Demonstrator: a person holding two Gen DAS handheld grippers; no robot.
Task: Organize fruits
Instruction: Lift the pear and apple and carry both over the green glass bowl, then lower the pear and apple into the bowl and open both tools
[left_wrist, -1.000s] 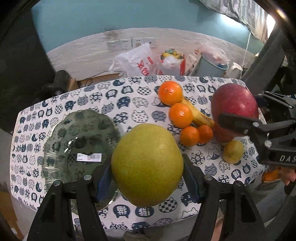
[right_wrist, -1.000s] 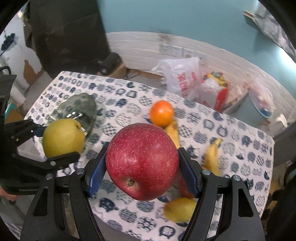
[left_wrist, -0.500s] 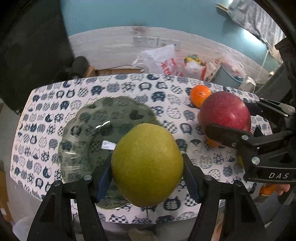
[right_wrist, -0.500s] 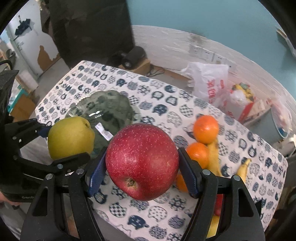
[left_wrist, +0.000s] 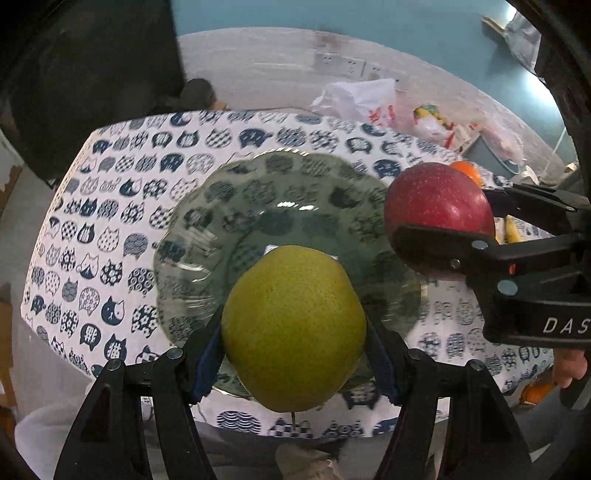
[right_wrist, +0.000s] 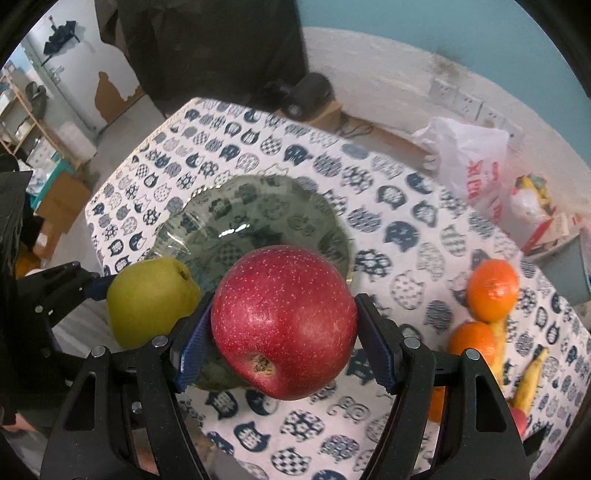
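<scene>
Cat-print cloth (left_wrist: 122, 206) covered the bench, with a green glass plate (left_wrist: 236, 206) toward its near left corner and oranges (right_wrist: 492, 290) and bananas (right_wrist: 528, 380) along its right edge. My left claw (left_wrist: 293, 345) gripped a yellow-green pear (left_wrist: 293, 328) above the plate's near rim. My right claw (right_wrist: 284, 332) clamped a red apple (right_wrist: 283, 321) over the plate's right rim, just beside the pear.
</scene>
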